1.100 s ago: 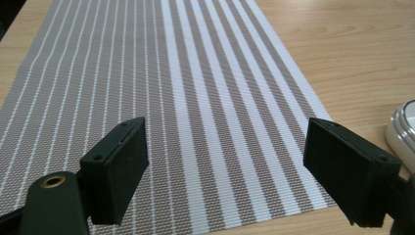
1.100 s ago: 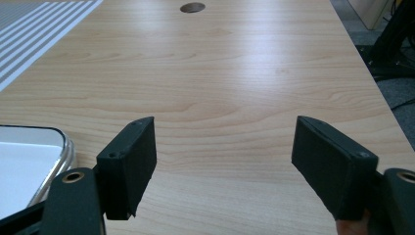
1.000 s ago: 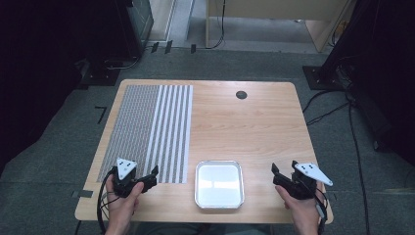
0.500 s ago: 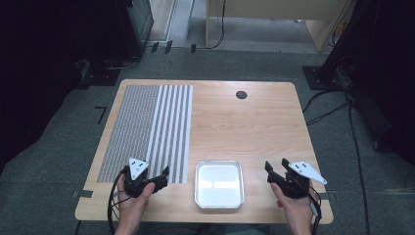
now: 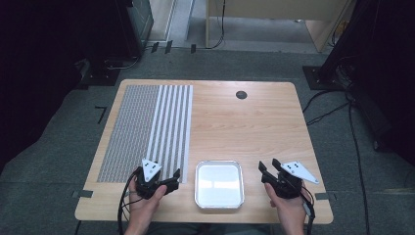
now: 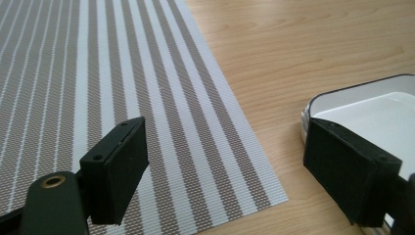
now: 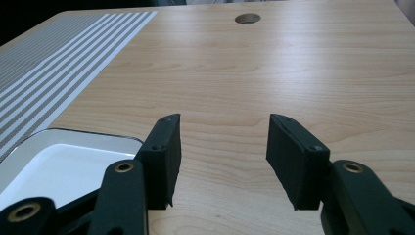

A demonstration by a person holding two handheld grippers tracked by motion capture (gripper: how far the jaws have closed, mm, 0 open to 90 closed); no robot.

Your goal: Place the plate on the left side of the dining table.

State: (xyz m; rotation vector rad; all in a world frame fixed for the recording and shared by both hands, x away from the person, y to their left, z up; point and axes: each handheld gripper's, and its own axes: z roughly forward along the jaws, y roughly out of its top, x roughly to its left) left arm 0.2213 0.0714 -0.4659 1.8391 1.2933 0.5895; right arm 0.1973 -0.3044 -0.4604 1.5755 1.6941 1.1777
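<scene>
1. From the high view we see the wooden table (image 5: 244, 122) whole, with a white tray (image 5: 219, 184) at its near edge, at six o'clock of the tabletop, between our two grippers.
2. We hold the left gripper (image 5: 169, 180) at about nine o'clock of the tray, just beside it, over the near right corner of the striped placemat (image 5: 147, 129).
3. We hold the right gripper (image 5: 268, 168) at about three o'clock of the tray, near its right rim but apart from it.
4. The left gripper view gives what the high view cannot: the left jaws stand wide apart with nothing between them, one over the mat's stripes (image 6: 122, 88), the other in front of the tray's rim (image 6: 352, 90). Whether that jaw touches the tray we cannot tell.
5. The right gripper view shows its jaws partly apart, having just been closing, with only bare wood between them; the tray's corner (image 7: 63, 156) lies at nine o'clock of the jaws, outside them.
6. That same view shows the round hole (image 7: 247, 18) in the table at twelve o'clock, far ahead; the high view places it (image 5: 241, 94) near the far edge, right of centre.
7. The high view alone shows the grey three-cornered plates atop both grippers, the trailing cables and our forearms.
</scene>
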